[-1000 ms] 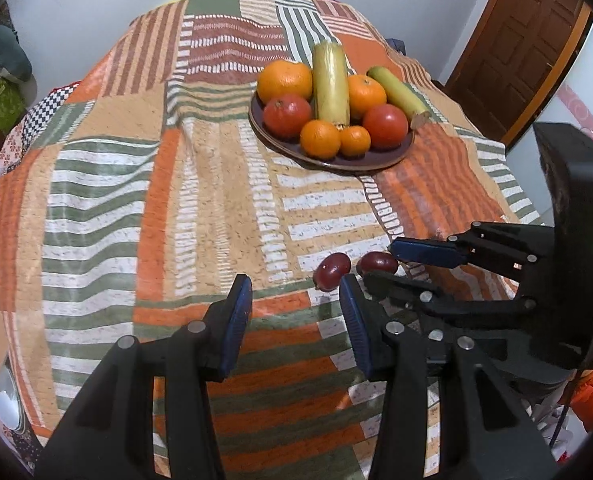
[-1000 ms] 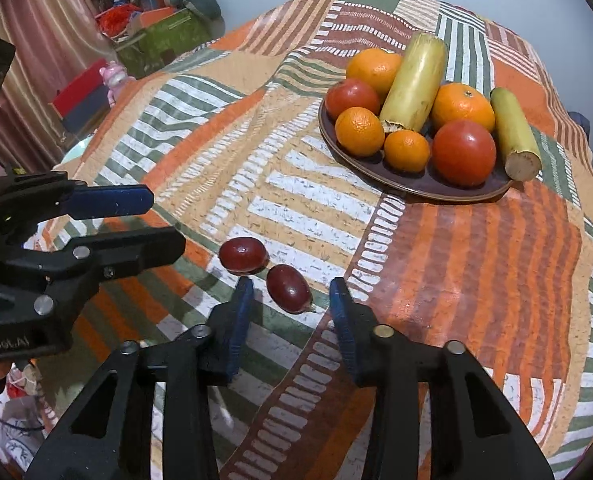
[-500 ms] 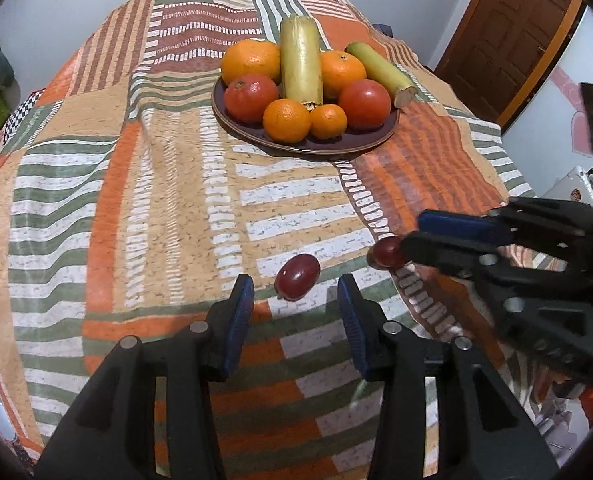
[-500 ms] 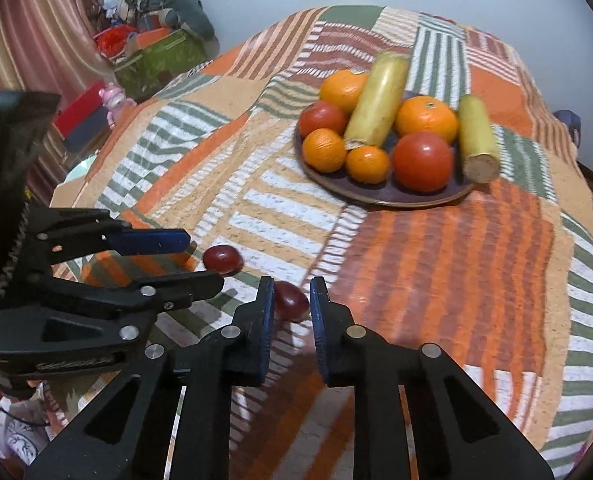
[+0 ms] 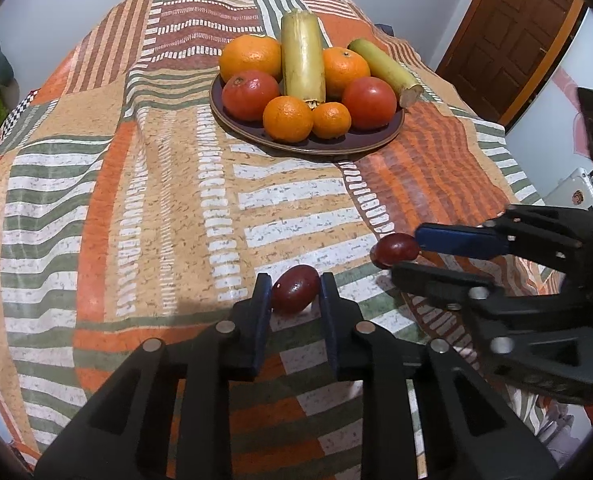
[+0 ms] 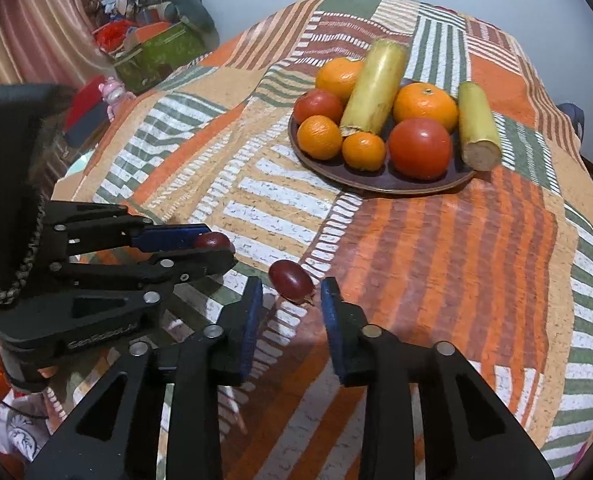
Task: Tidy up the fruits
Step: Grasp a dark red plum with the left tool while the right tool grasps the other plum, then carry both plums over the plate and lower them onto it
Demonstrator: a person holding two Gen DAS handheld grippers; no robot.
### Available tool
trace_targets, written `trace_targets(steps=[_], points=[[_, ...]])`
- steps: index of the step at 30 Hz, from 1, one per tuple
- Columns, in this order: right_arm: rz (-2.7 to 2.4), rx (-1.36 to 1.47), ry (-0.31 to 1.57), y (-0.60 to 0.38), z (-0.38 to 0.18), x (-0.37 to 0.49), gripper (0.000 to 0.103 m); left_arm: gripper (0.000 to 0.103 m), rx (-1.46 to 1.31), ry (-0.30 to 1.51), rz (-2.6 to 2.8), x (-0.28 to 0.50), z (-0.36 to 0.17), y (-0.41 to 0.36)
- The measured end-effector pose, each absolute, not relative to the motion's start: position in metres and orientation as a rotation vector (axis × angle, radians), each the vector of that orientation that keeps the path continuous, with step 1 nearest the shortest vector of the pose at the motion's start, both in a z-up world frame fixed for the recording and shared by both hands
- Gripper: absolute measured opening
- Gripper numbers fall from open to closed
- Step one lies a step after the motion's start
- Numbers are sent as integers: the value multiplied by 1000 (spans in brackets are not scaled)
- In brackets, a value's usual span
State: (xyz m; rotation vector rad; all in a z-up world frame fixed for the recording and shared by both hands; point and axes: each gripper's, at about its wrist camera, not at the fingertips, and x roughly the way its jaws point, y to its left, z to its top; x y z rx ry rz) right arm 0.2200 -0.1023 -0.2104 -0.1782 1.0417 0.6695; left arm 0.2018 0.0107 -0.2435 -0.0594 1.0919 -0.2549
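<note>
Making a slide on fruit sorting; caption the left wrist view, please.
Left gripper shut on a small dark red fruit on the patchwork tablecloth, fruit plate beyond.

left tool (image 5: 293, 300) gripped red fruit (image 5: 296, 287), right tool (image 6: 291, 294) opening around second fruit (image 6: 289, 279)

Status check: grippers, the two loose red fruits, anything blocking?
Left gripper shut on red fruit. Right gripper jaws opening, other red fruit between them, ungripped. Nothing on the cloth between them and the plate.
</note>
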Motion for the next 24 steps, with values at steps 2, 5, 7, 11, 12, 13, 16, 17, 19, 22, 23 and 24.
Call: trace_targets(steps=[2, 5, 7, 11, 12, 13, 16, 17, 19, 22, 23, 24], points=[[662, -205, 1048, -97, -215, 221, 28, 23, -61, 1088, -253, 200, -241, 12], [644, -235, 1045, -91, -220, 223, 28, 23, -70, 1078, -252, 197, -236, 16], [639, -235, 1035, -92, -218, 224, 24, 23, -74, 1071, -249, 197, -234, 17], [641, -216, 1025, -98, -214, 224, 24, 23, -78, 1053, -253, 199, -226, 16], [640, -214, 1021, -99, -212, 223, 24, 23, -77, 1047, -256, 199, -223, 15], [639, -206, 1013, -102, -209, 223, 24, 23, -75, 1041, -258, 200, -221, 14], [630, -185, 983, -110, -199, 226, 24, 23, -68, 1020, -265, 204, -213, 10], [625, -180, 971, -112, -195, 226, 24, 23, -66, 1012, -266, 206, -210, 9], [617, -163, 947, -119, -186, 230, 24, 23, -68, 997, -268, 210, -204, 7], [601, -146, 910, -126, -174, 236, 24, 23, -72, 973, -267, 219, -194, 5], [596, -141, 898, -128, -170, 239, 24, 23, -73, 966, -267, 223, -192, 4], [592, -131, 883, -131, -165, 242, 24, 23, -73, 961, -266, 225, -190, 3]])
